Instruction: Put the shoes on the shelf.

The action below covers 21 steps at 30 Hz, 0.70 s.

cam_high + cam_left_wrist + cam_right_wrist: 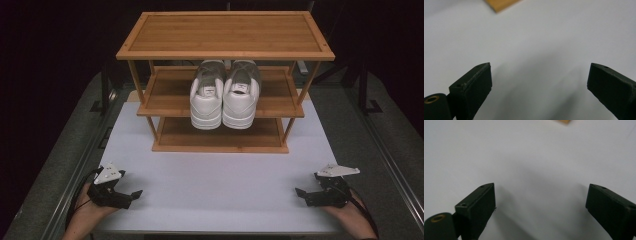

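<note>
Left tongs [131, 196]: nearest the camera at the near left of the white tabletop [215, 175], held in the person's left hand [87, 212]; released, jaws spread wide with bare tabletop between them in the left gripper view [540, 80].
Right tongs [302, 194]: near right edge of the tabletop, in the right hand [350, 215]; released too, nothing between the jaws in the right gripper view [540, 200].
White shoes [225, 95]: a pair, side by side and touching, on the middle shelf of the rack, heels toward the camera and just over the shelf's front edge; well apart from both tongs.
Wooden rack [225, 35]: three shelves, standing at the far half of the tabletop; top shelf bare, bottom shelf seemingly bare, though partly hidden.
Rack corner [500, 4]: a blurred wooden edge, probably the rack's base.
</note>
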Each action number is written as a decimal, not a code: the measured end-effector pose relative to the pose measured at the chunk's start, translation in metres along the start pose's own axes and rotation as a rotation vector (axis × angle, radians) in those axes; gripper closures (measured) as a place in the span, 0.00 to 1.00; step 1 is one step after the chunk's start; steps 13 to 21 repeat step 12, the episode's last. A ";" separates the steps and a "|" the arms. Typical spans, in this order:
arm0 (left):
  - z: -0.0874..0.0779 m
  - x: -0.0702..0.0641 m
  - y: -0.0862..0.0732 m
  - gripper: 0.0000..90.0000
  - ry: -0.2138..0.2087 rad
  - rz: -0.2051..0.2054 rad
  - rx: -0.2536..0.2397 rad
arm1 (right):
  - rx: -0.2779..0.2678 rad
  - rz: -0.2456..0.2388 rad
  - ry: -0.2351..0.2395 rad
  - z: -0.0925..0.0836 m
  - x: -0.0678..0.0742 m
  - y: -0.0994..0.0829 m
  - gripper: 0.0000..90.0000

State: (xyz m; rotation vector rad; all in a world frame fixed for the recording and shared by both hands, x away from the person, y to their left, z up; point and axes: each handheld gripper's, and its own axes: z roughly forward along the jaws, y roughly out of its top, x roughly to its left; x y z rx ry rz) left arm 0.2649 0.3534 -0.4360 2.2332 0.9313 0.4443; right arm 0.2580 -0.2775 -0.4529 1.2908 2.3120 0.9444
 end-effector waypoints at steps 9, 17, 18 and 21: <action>0.008 0.002 -0.012 0.03 -0.010 -0.015 0.001 | -0.017 -0.012 -0.013 0.002 0.002 -0.005 0.08; 0.008 0.003 -0.012 0.03 -0.015 -0.026 0.002 | -0.018 -0.012 -0.014 0.001 0.002 -0.005 0.08; 0.008 0.003 -0.012 0.03 -0.015 -0.026 0.002 | -0.018 -0.012 -0.014 0.001 0.002 -0.005 0.08; 0.008 0.003 -0.012 0.03 -0.015 -0.026 0.002 | -0.018 -0.012 -0.014 0.001 0.002 -0.005 0.08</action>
